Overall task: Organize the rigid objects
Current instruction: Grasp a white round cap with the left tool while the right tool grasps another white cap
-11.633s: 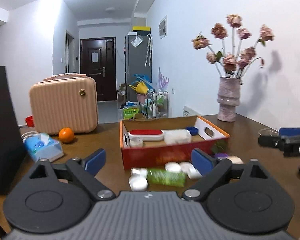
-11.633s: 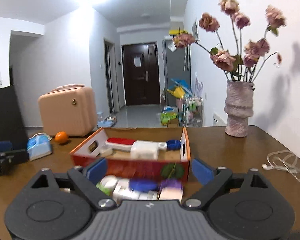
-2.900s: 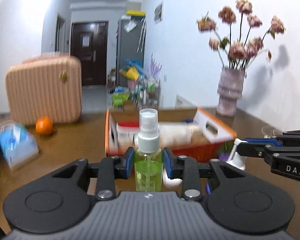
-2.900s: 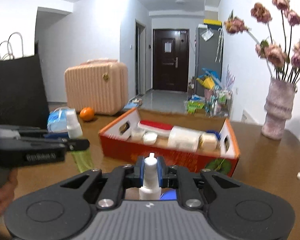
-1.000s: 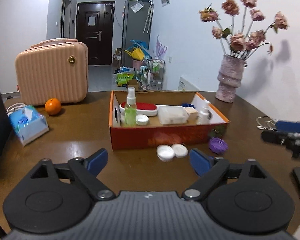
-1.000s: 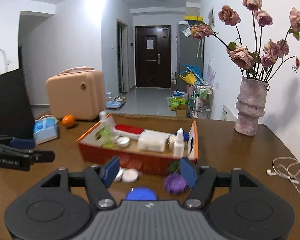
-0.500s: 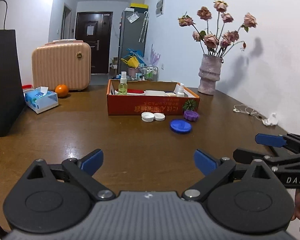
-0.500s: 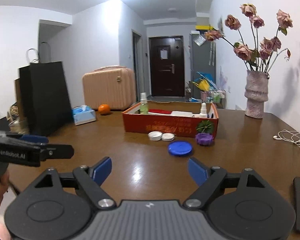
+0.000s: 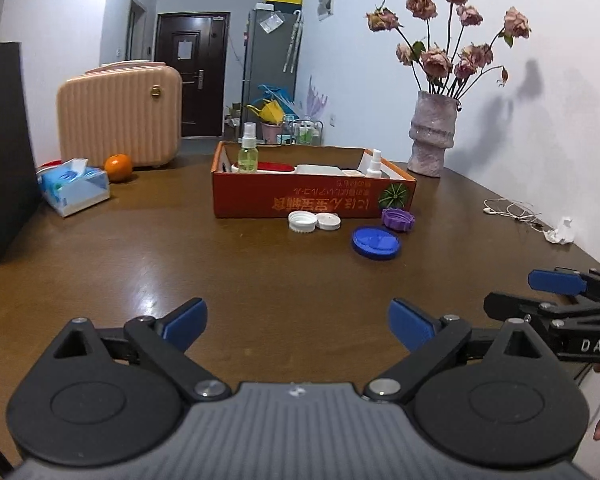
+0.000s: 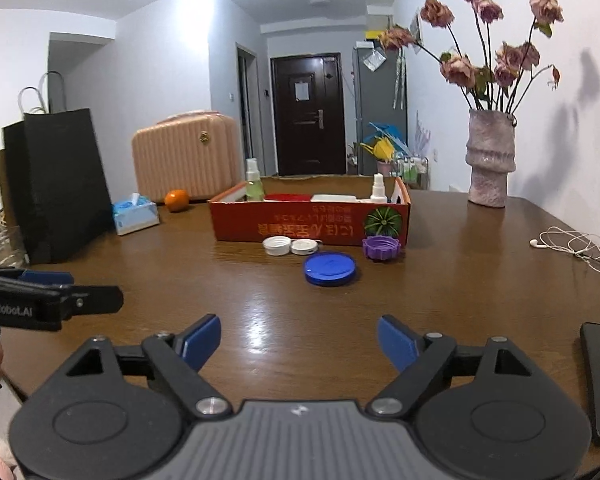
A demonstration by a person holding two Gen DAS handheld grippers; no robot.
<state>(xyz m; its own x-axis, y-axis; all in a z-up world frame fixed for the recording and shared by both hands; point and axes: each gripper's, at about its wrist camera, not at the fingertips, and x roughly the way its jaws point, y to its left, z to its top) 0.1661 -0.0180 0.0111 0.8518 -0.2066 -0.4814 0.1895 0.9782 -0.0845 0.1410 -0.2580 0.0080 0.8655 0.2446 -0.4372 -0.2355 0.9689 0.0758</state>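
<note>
Four loose lids lie on the table (image 9: 100,272) just in front of the orange box (image 9: 312,196), and they look like the pieces left to tidy. The blue lid (image 9: 376,242) is the widest and flattest, a shallow plastic disc lying nearest of the four. The purple lid (image 9: 398,219) is smaller and taller with a scalloped edge, close against the box's front right corner. Two white lids (image 9: 314,221) sit touching each other at the middle of the box's front wall; the left one is ribbed around its rim.

All of them should be light, stiff and hard to damage, but smooth enough to skate across the polished wood. I would pinch each across its rim, edge to edge; the blue one stands so low that the fingers must come down almost to the wood.

Inside the box a green spray bottle (image 9: 247,155) stands at the left end and a small white spray bottle (image 9: 375,164) at the right.

The left gripper (image 9: 298,324) and the right gripper (image 10: 300,340) both hang well back from the box, jaws spread wide and holding nothing.
</note>
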